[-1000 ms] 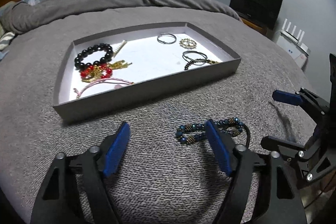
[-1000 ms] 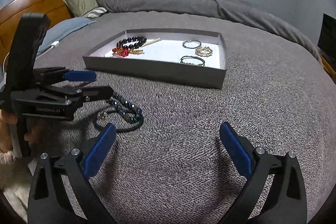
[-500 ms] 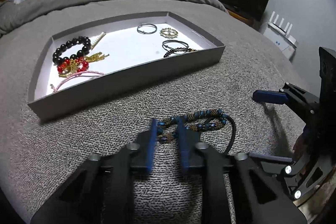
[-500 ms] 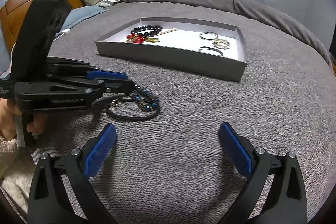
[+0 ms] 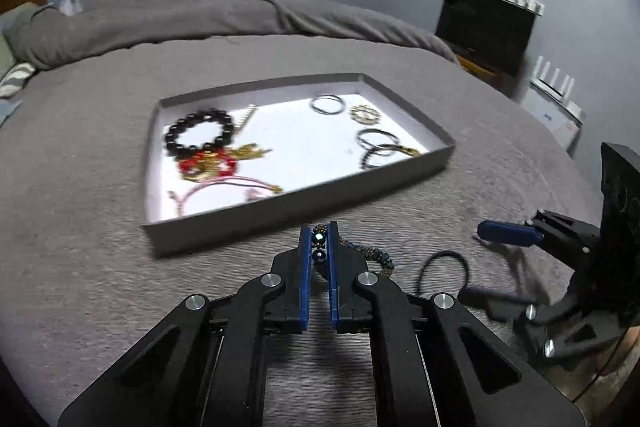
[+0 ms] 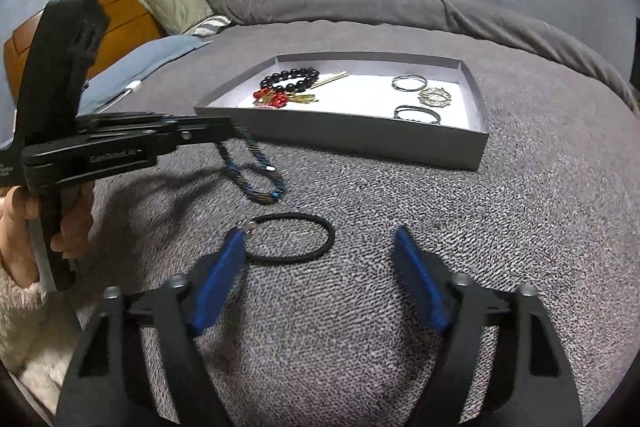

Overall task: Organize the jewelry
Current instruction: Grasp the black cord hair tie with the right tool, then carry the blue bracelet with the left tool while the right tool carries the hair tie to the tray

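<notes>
Lifting the blue beaded bracelet toward the grey tray is the step in hand, and the left tongs have it pinched narrowly between their blue pads, two beads showing in the slit. From the right wrist view the strand hangs in a long loop below the tips, its lowest part close to the grey bedspread, whether touching or just clear I cannot tell.

The right tongs hold nothing; their jaws have just been closing from wide to a middling gap, and a black cord bracelet lies on the bedspread between and just ahead of them, its metal clasp beside the left pad.

To do this well, I would judge the left hand should rise until the dangling loop clears the tray's near wall before crossing it, since a trailing strand could catch on the cardboard edge and drag the light tray. Inside, the black bead bracelet and the red and gold pieces crowd the left end, and thin bangles sit toward the right end; the bare white middle looks the best place to lower the loop. Let the beads settle on the floor of the tray before the pads part, so they do not spill over their neighbours.
</notes>
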